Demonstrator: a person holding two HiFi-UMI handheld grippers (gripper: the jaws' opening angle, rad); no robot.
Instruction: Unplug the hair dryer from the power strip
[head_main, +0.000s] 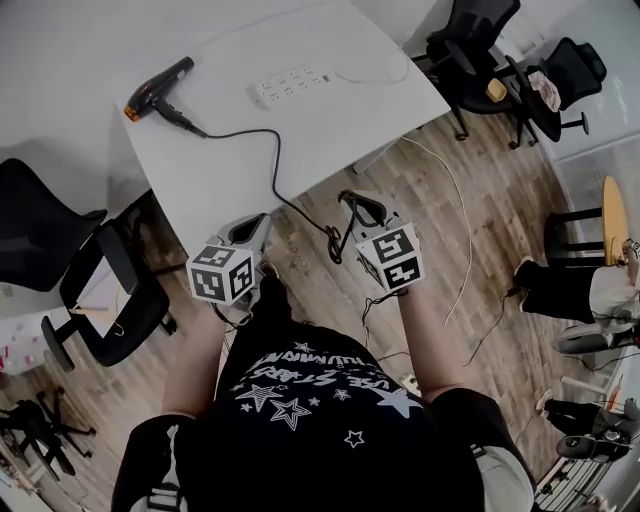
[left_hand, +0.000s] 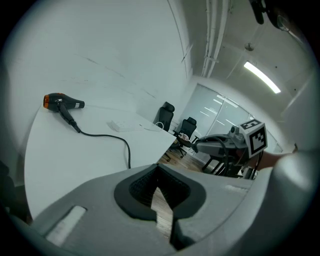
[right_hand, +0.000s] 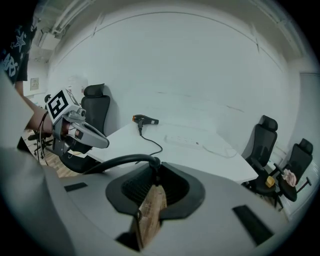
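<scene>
The black hair dryer (head_main: 158, 90) with an orange nozzle lies on the white table's far left, also in the left gripper view (left_hand: 62, 101). Its black cord (head_main: 275, 160) runs off the near table edge to my right gripper (head_main: 352, 205), which is shut on the plug (right_hand: 156, 163) at the cord's end. The white power strip (head_main: 292, 86) lies further back on the table with no black plug in it. My left gripper (head_main: 262, 222) hovers beside the table's near corner, shut with nothing in it. Both grippers are off the table, above the wooden floor.
Black office chairs stand at the left (head_main: 100, 290) and at the upper right (head_main: 480, 50). The strip's white lead (head_main: 462, 230) hangs down to the floor at the right of the table. Another person's legs (head_main: 570, 290) and a round wooden table (head_main: 612, 215) are at the far right.
</scene>
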